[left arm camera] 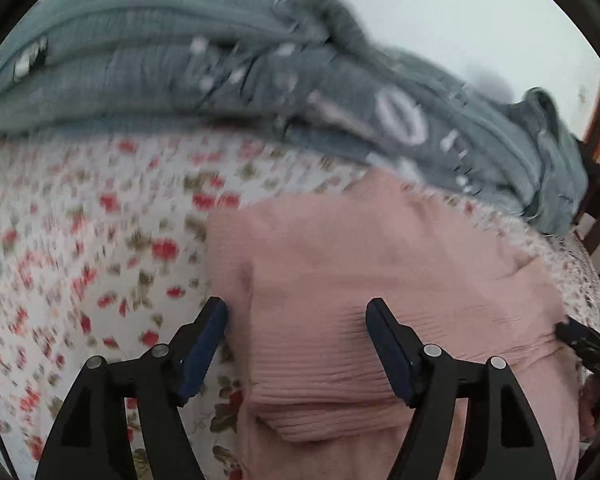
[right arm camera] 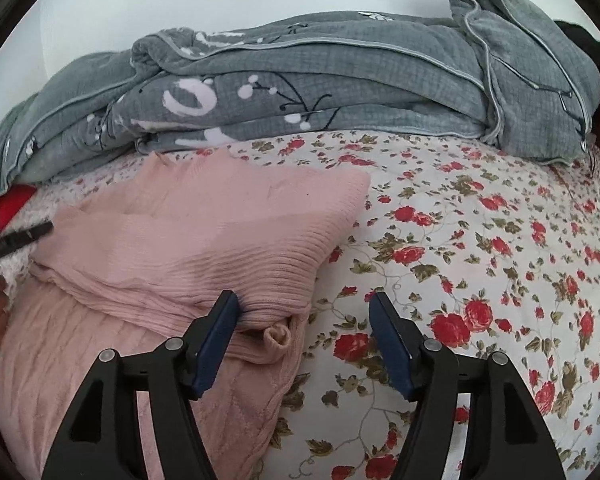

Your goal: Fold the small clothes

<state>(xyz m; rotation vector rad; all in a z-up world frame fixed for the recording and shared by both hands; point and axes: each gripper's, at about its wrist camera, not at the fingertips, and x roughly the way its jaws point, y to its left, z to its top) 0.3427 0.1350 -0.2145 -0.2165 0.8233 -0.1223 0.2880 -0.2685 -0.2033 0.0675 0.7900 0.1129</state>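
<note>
Both the left tongs (left arm camera: pixel 296 312) and right tongs (right arm camera: pixel 302 306) stand open over a folded pink ribbed knit garment (right arm camera: pixel 204 232) lying on the red-rose floral bedsheet (right arm camera: pixel 480 264), gripping nothing, with a rumpled grey quilted blanket (right arm camera: pixel 340 92) heaped at twelve o'clock.

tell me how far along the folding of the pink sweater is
Looks done: the pink sweater lies on the floral sheet with its upper part doubled over the rest. In hand: nothing, the left gripper and right gripper are both open over its edges. Left: probably another fold to compact it.
</note>
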